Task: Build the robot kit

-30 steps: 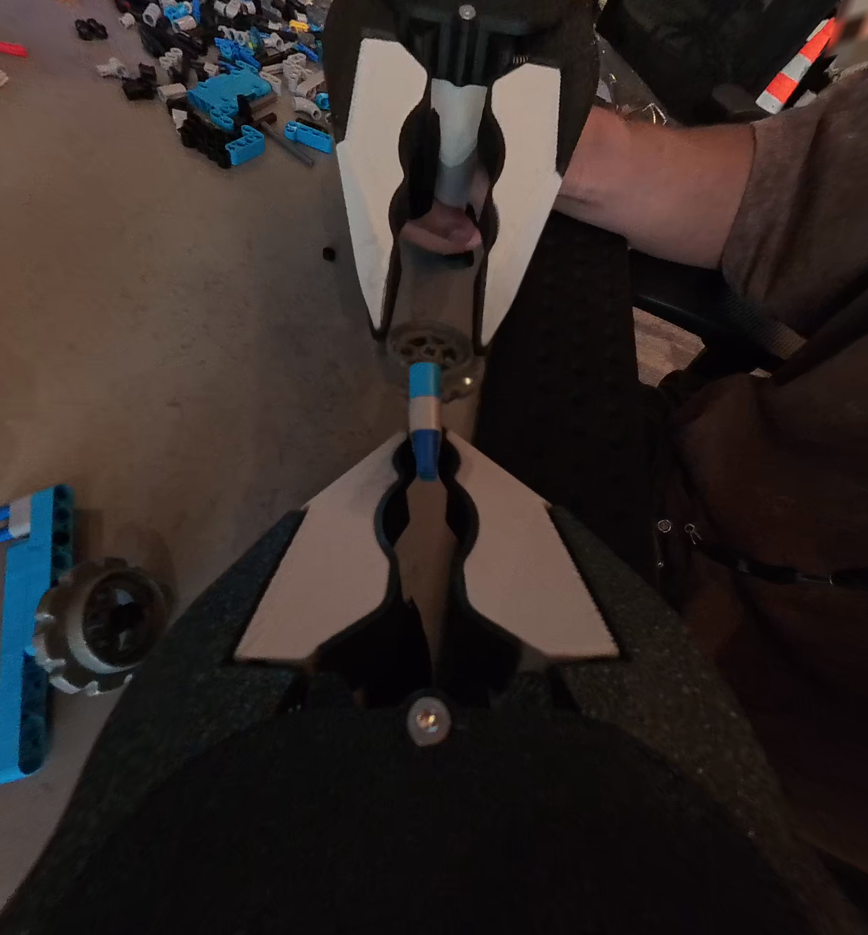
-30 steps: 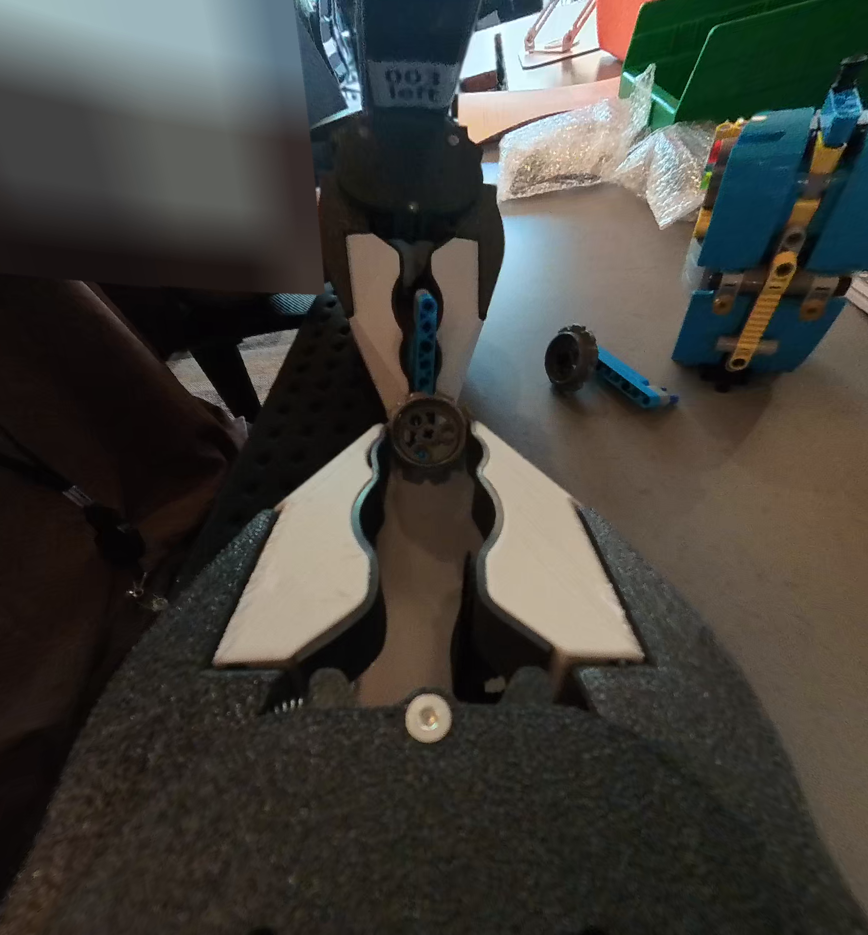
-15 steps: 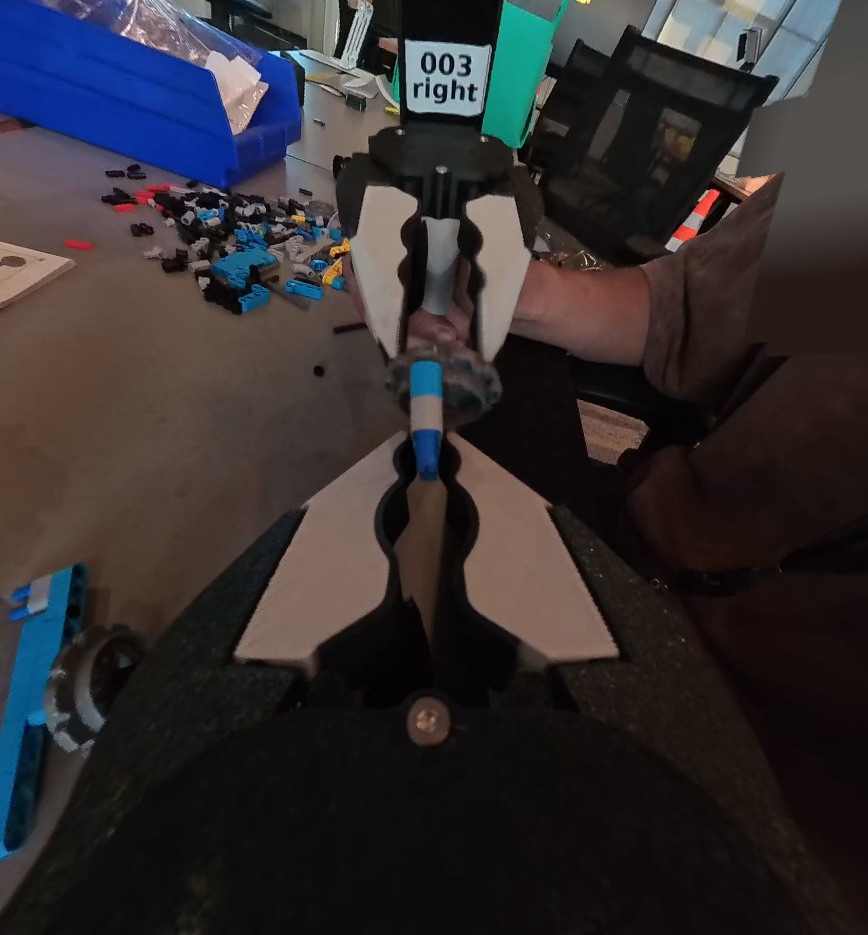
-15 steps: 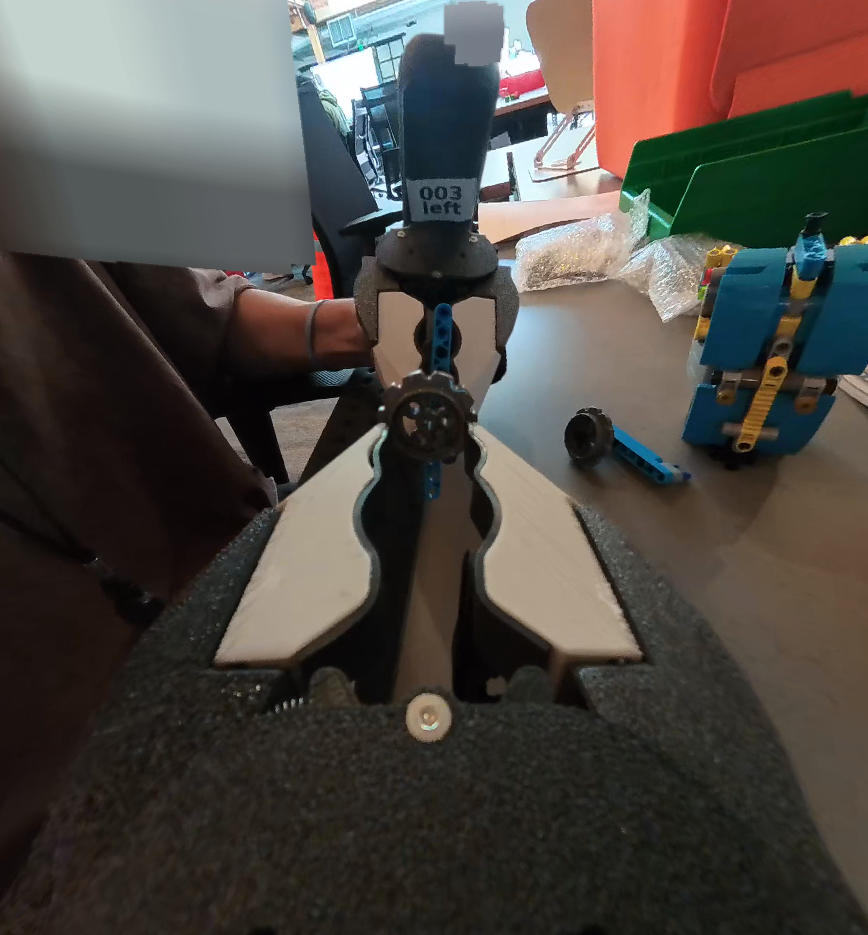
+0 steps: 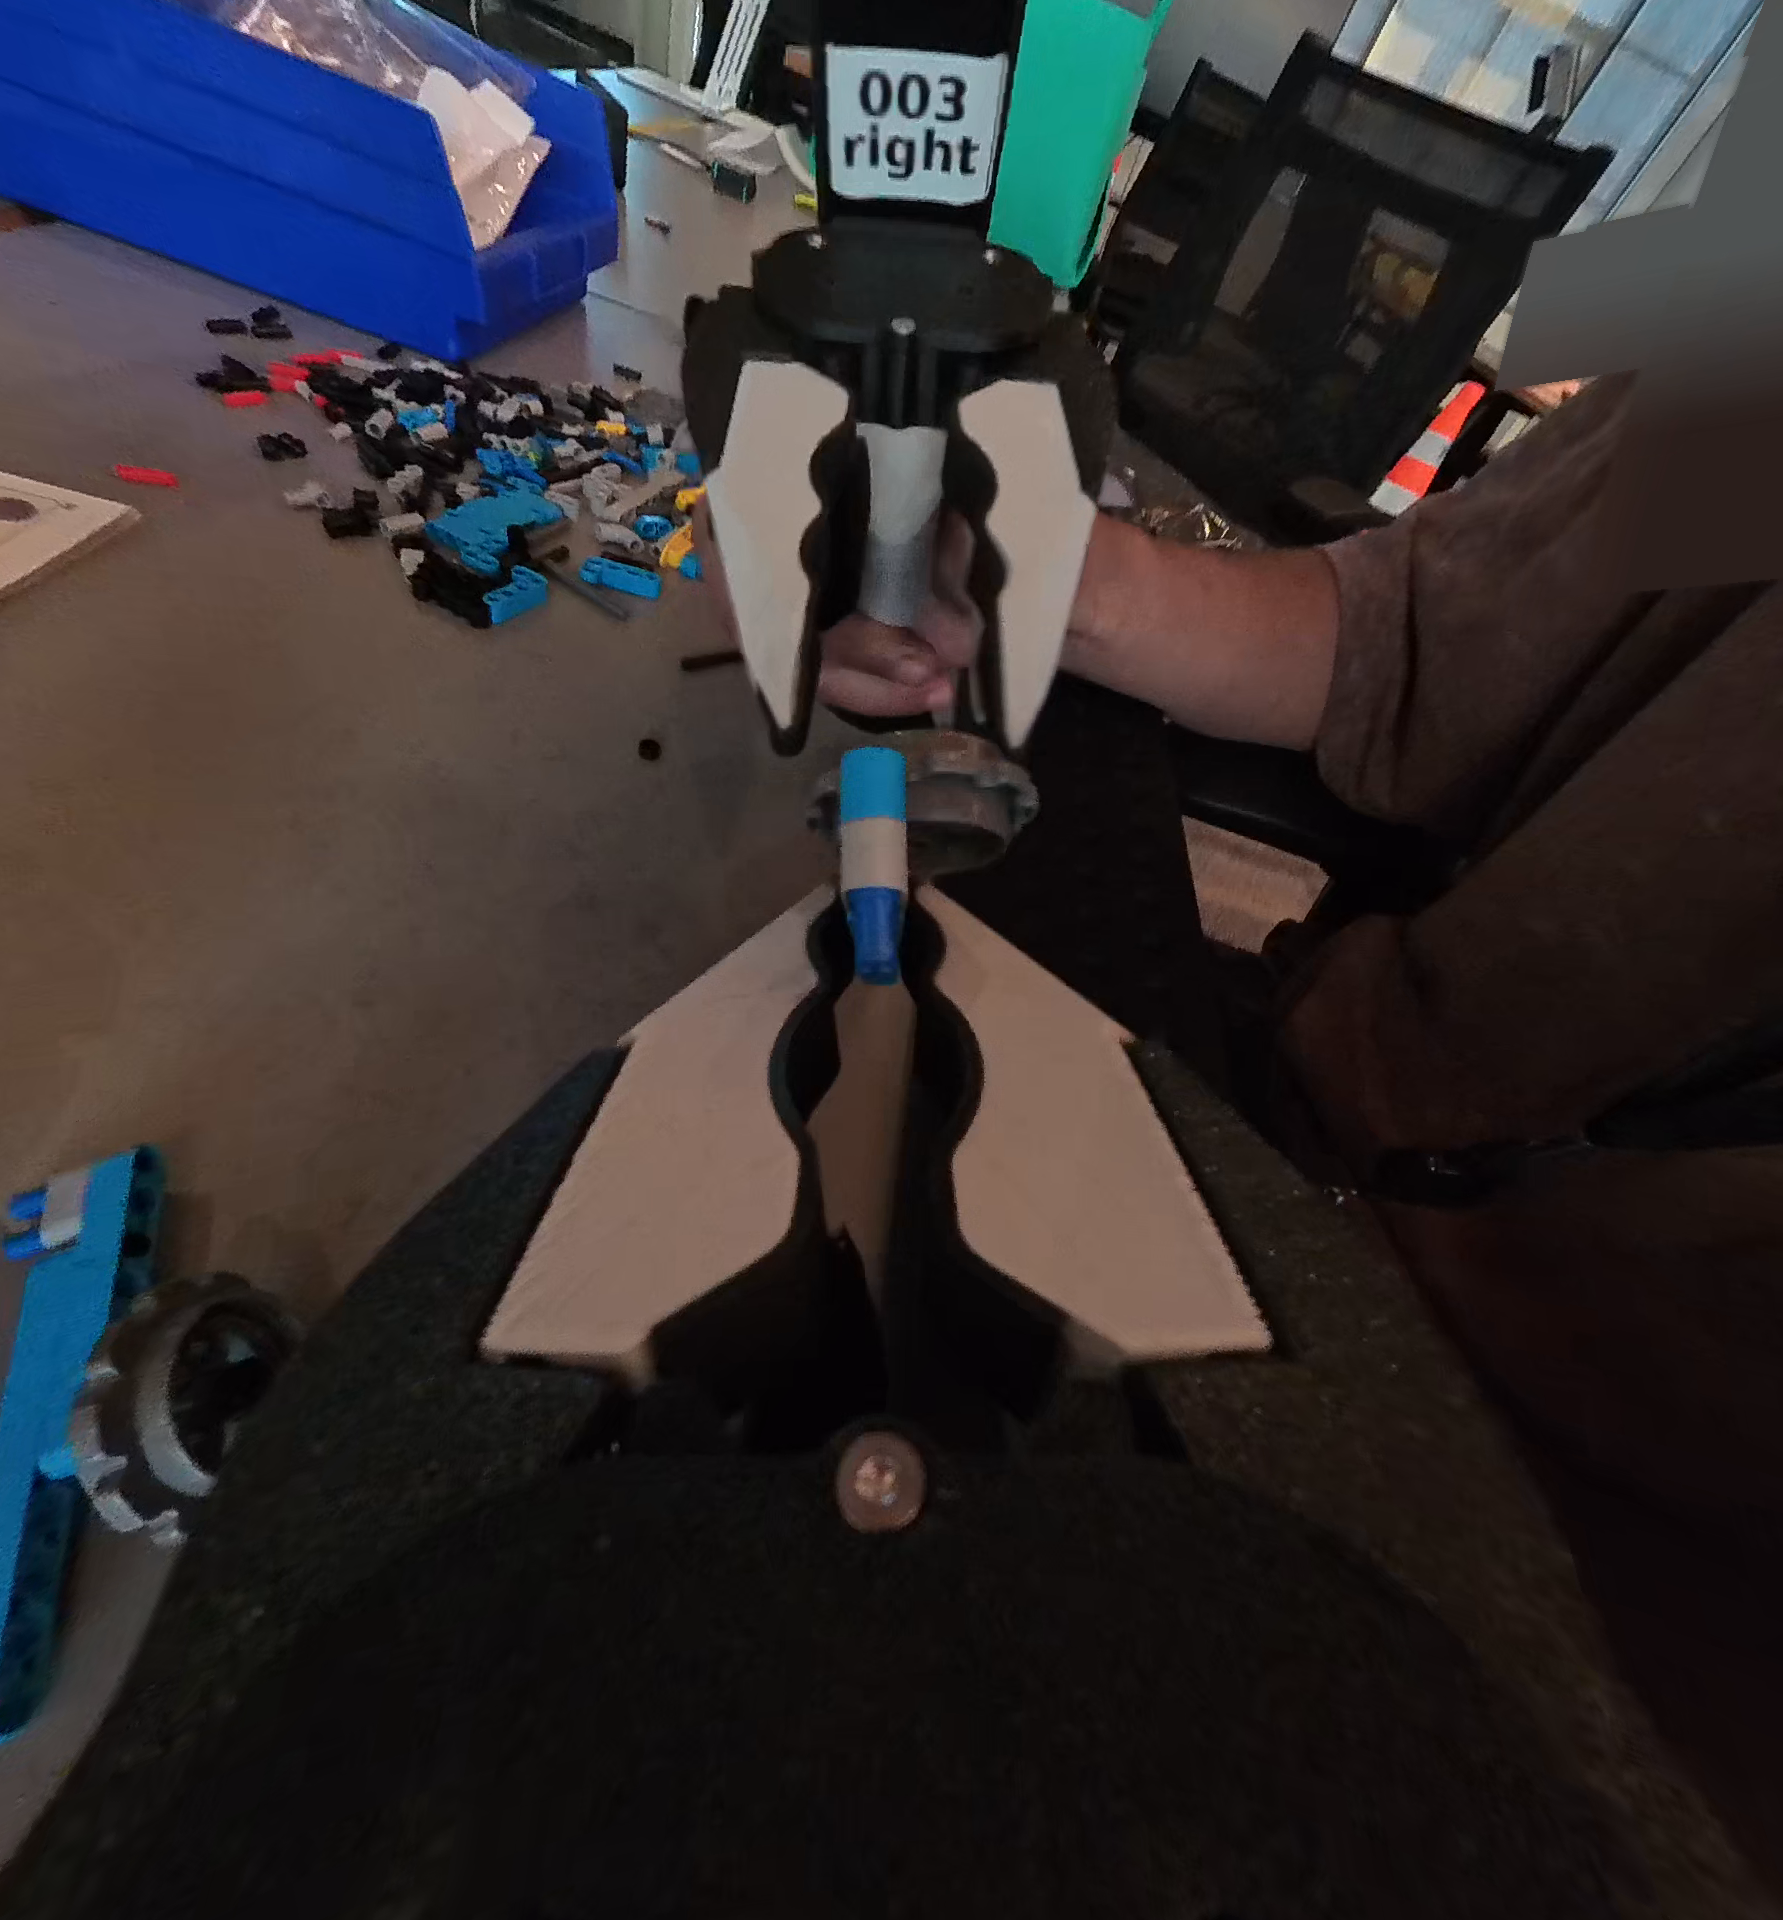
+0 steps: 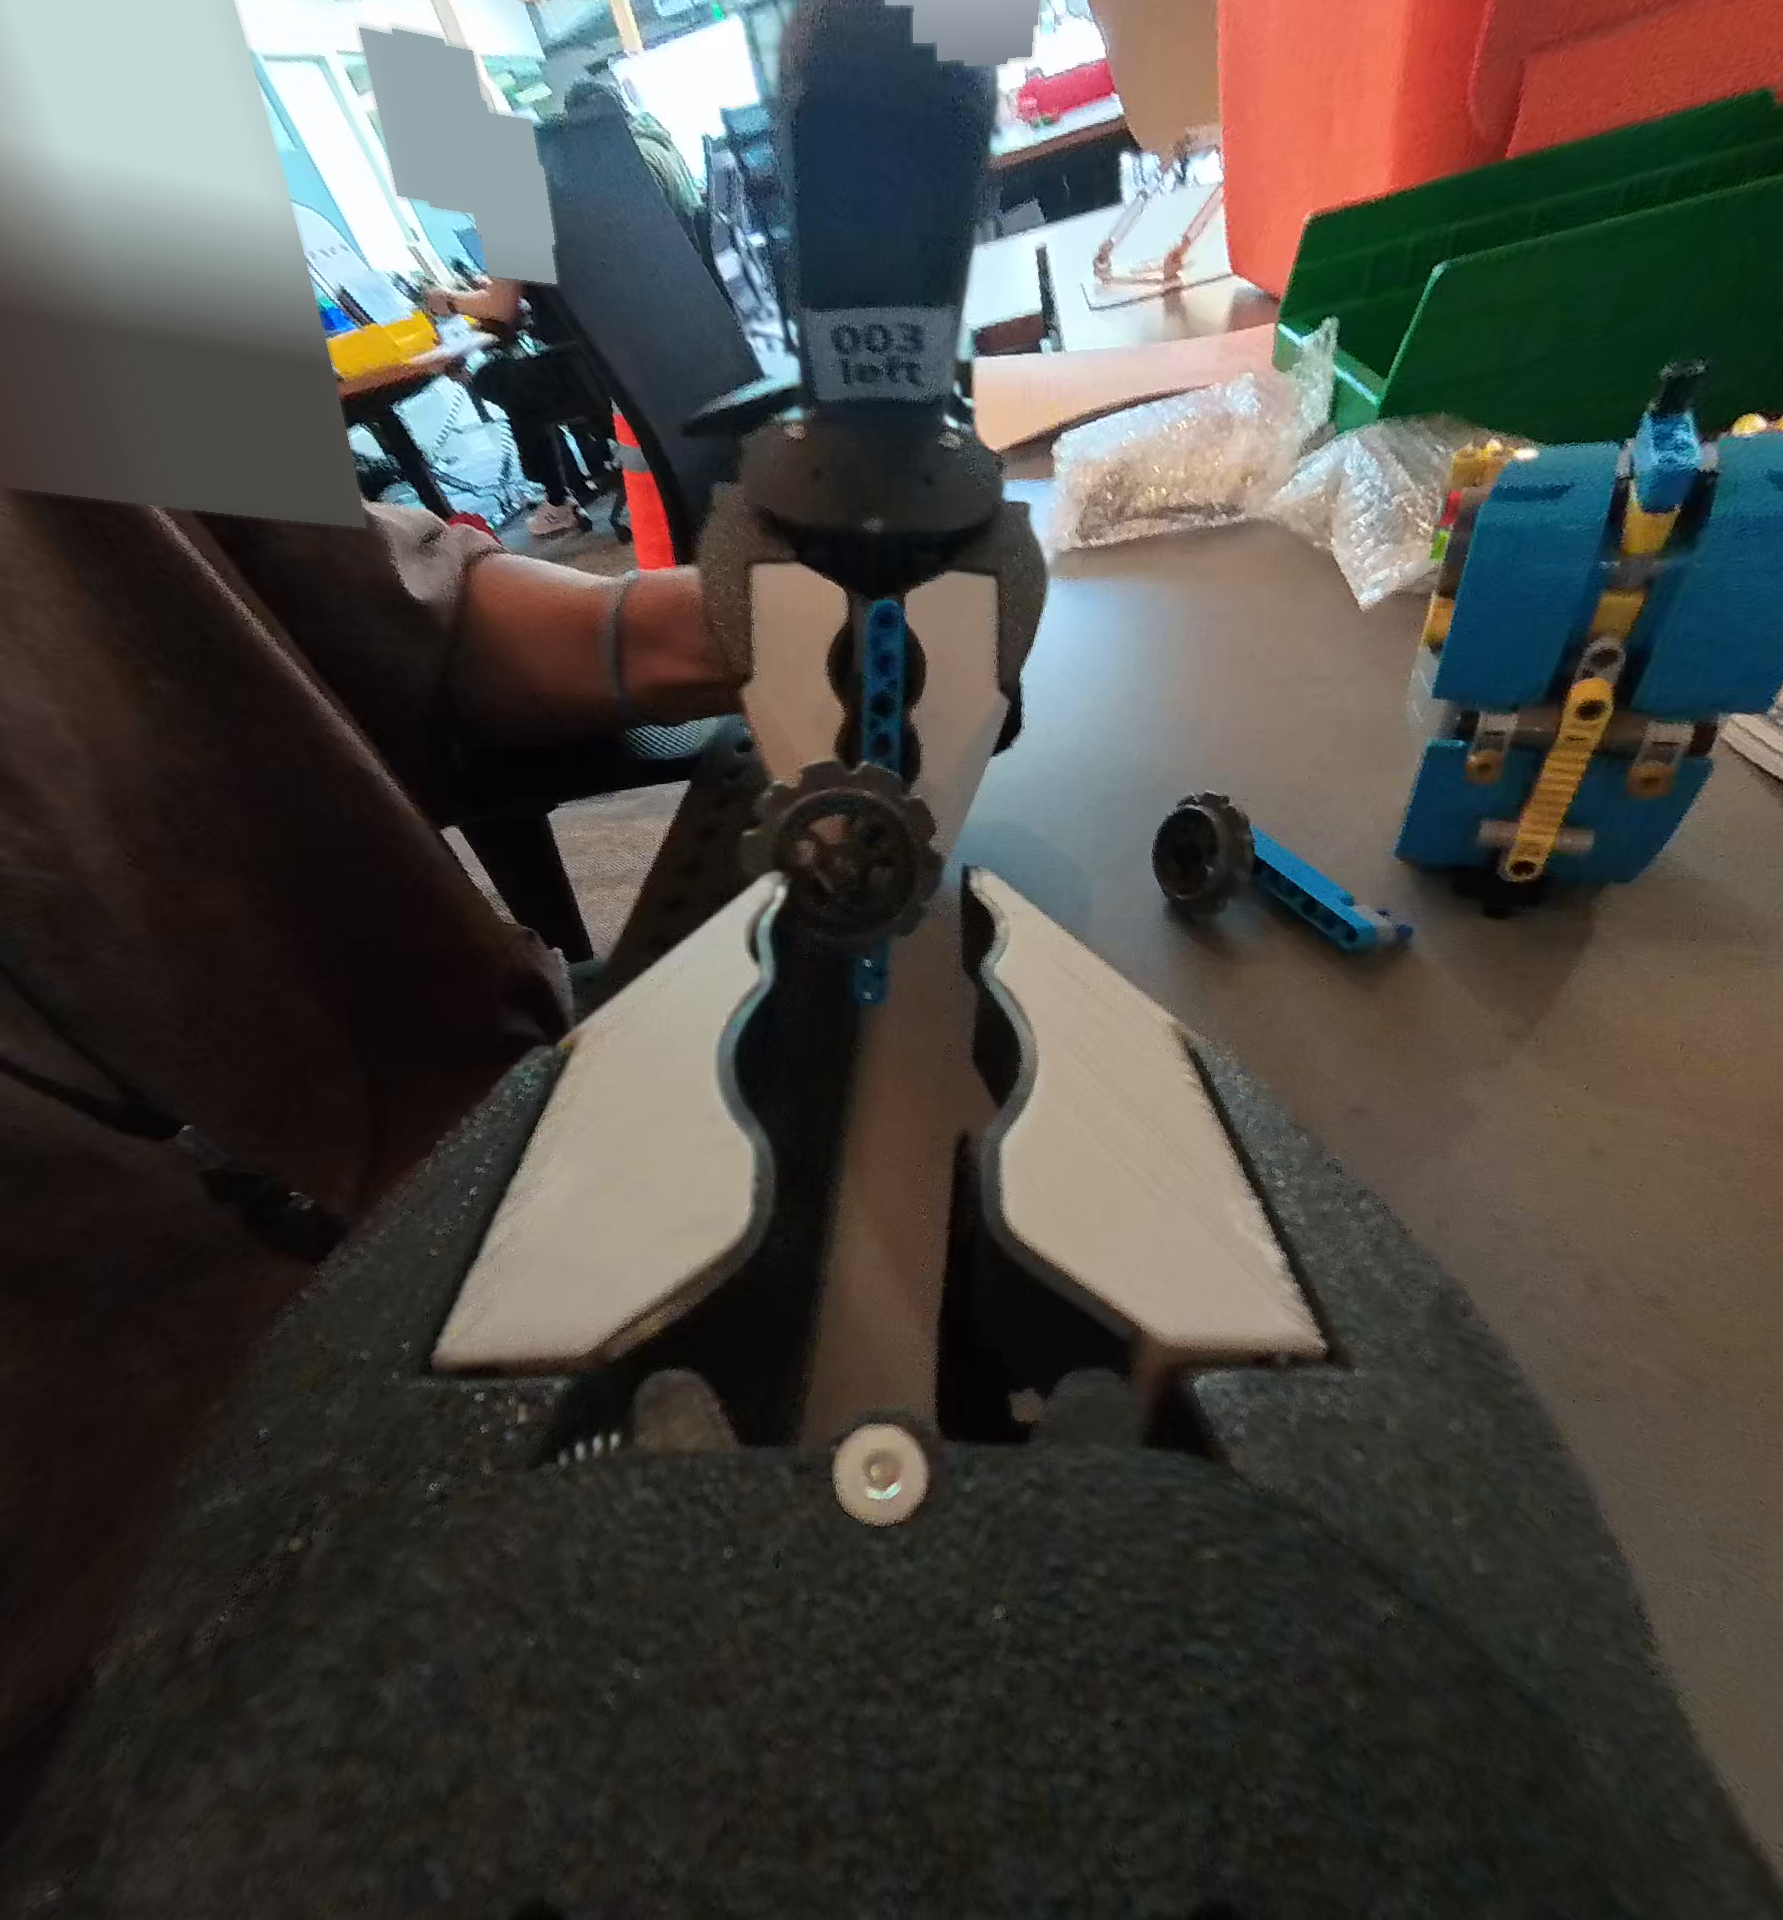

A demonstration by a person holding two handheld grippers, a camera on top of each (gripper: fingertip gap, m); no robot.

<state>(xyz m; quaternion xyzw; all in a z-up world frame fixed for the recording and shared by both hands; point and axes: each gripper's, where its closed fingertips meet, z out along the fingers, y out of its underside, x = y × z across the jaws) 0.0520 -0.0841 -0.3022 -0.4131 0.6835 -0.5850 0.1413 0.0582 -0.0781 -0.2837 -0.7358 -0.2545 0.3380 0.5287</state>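
Observation:
My left gripper is shut on a blue holed beam. In the left wrist view the beam shows end-on, with a blue and grey pin stack sticking out past the tips. A dark grey gear sits on the beam's far end and also shows in the left wrist view. My right gripper faces the left gripper tip to tip. Its jaws stand open. The gear lies just beyond its fingertips, with a gap at the right pad.
A second blue beam with a gear lies on the grey table, also at lower left. A blue and yellow brick model, plastic bags and a green bin stand behind. Loose pieces and a blue bin lie far left. Less than 4 cm separates the two grippers' tips.
Both grippers have tilted up from the table. The right jaws, shut on the gear before, have widened and drawn back a little. The gear stays on the beam in the left gripper.

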